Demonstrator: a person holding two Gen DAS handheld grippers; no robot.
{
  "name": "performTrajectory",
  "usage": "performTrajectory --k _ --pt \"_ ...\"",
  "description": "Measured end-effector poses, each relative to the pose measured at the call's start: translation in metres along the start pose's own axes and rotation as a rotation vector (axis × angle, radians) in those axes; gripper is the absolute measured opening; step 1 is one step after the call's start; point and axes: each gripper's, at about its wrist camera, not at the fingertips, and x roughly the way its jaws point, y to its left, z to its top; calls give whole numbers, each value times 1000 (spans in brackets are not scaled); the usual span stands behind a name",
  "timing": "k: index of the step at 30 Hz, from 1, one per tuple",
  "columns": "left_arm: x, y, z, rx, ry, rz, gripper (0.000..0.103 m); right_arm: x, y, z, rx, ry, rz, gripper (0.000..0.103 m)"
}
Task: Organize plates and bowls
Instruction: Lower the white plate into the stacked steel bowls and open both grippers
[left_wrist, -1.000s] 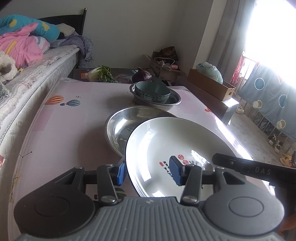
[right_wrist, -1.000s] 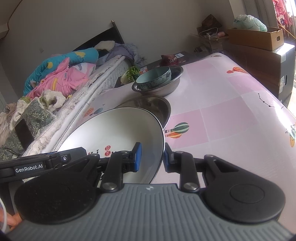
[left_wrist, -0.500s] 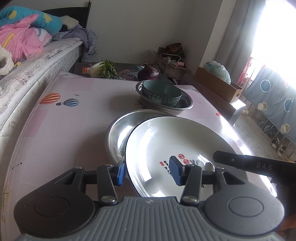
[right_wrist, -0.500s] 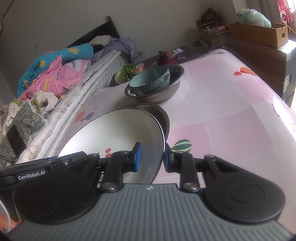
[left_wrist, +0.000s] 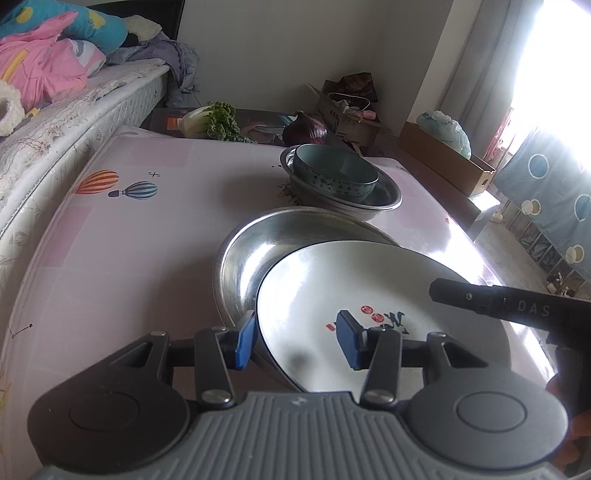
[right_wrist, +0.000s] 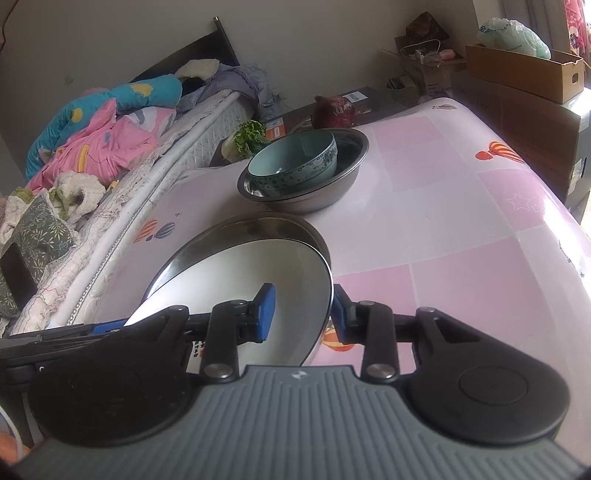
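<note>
Right gripper (right_wrist: 301, 314) straddles the near right rim of the white plate (right_wrist: 258, 280): one blue pad stands over the plate's inside face, the other just outside the rim, and the jaws are opening, with a visible gap at the inner pad, so the pinch looks released on this side. Left gripper (left_wrist: 295, 338) stands at the opposite, left rim of the same plate (left_wrist: 369, 288), its jaws partly open with the rim between them; the outer pad sits close against the edge and the inner pad hovers over the plate's printed red and black marks, and I cannot tell whether either truly presses. Outward from both grippers, the plate lies tilted into the wide steel basin (left_wrist: 258, 251), its far edge down inside the basin's wall and its near edge raised toward the grippers. Beyond the basin, farther along the pink table (left_wrist: 129, 240), a teal bowl (left_wrist: 332, 173) is nested in a second steel bowl (left_wrist: 384, 201), well apart from the plate. The relation that matters, as I judge it, is that the plate lies straight ahead of both grippers and leans on the basin, with each gripper equally near its own rim, so drawing back toward the person should clear the rim without dragging it.
</note>
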Motion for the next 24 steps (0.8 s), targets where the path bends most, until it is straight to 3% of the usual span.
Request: performTrajectory --k 3,5,14,19,24 --pt "-2 -1 1 9 -10 11 48 1 0 2 -15 -13 -7 35" --pt "-5 -1 2 20 -25 15 48 1 1 5 -27 -22 -16 42" --pt "-14 -1 6 36 -53 25 51 -1 0 8 -29 -39 -21 47" --pt "-19 0 7 44 -65 41 61 -8 -4 5 -15 -44 -14 48" --pt "-25 0 18 52 -81 37 78 -18 -12 11 7 -51 -4 51"
